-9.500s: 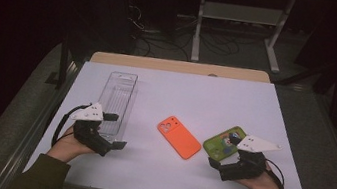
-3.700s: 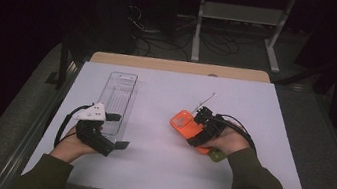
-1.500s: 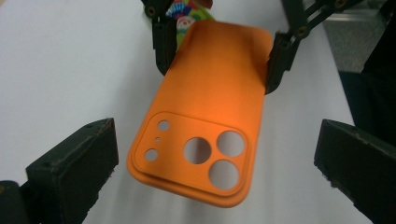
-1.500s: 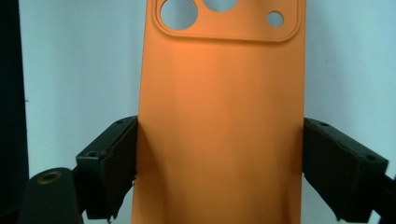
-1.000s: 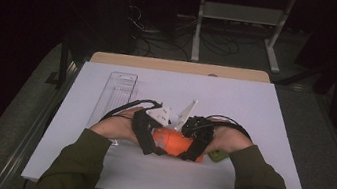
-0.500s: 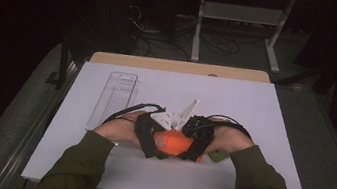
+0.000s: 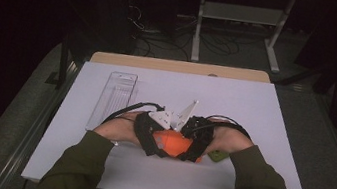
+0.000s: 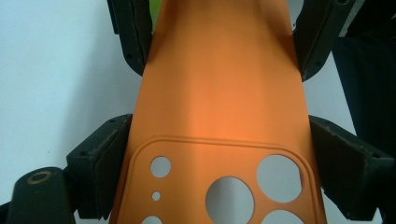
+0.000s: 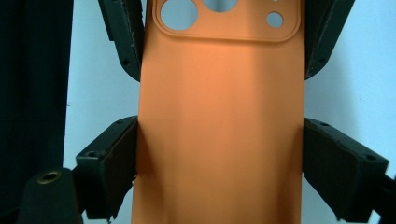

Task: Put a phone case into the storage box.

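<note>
An orange phone case point(image 7: 174, 145) with round camera holes is held between both grippers at the middle of the white table point(image 7: 264, 114). My left gripper point(image 7: 150, 138) grips its camera end: in the left gripper view the jaws have just been closing, and both pads point(image 8: 109, 163) press the sides of the case point(image 8: 219, 84). My right gripper point(image 7: 196, 141) faces it from the other end. In the right gripper view its pads point(image 9: 116, 158) clamp the plain end of the case point(image 9: 219, 107). Each view shows the other gripper's jaws at the top.
A clear plastic tray point(image 7: 114, 97) lies at the back left of the table. A green phone case point(image 7: 218, 156) peeks out beside the right hand. Beyond the table's far edge stands a metal rack point(image 7: 239, 14) among cables on a dark floor.
The orange case lay flat mid-table with the hands far apart; the right gripper took it, then the left hand came across to it. In the last second nothing has visibly moved.
</note>
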A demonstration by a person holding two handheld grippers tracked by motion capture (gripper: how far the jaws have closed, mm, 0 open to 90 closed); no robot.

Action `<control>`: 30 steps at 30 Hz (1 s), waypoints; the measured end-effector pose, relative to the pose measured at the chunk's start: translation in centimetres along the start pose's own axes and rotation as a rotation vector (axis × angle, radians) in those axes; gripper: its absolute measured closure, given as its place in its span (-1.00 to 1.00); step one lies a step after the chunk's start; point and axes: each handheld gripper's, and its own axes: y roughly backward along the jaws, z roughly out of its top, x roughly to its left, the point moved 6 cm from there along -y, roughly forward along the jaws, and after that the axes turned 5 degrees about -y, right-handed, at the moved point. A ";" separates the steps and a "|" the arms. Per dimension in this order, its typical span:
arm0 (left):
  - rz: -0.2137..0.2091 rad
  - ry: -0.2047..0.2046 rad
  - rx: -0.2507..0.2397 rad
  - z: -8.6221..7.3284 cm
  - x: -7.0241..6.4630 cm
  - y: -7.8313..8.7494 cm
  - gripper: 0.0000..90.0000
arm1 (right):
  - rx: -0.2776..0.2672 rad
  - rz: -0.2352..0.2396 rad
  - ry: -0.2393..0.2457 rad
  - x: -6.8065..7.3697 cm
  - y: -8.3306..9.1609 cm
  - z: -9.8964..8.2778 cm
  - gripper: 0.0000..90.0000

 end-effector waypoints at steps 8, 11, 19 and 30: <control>-0.019 0.023 0.006 -0.1 -0.1 -0.1 -0.70 | 0.001 0.004 0.008 0.0 -0.1 0.0 -0.67; -0.023 0.019 0.010 -0.1 -0.2 -0.2 -0.68 | 0.006 0.003 0.012 0.0 -0.2 0.0 -0.67; -0.014 0.037 0.008 -0.1 0.0 0.0 -0.67 | -0.012 0.012 -0.021 0.0 -0.1 -0.1 -0.74; 0.001 0.109 0.015 -0.5 0.2 0.2 -0.67 | -0.075 -0.024 -0.082 -1.5 1.2 -0.9 -1.00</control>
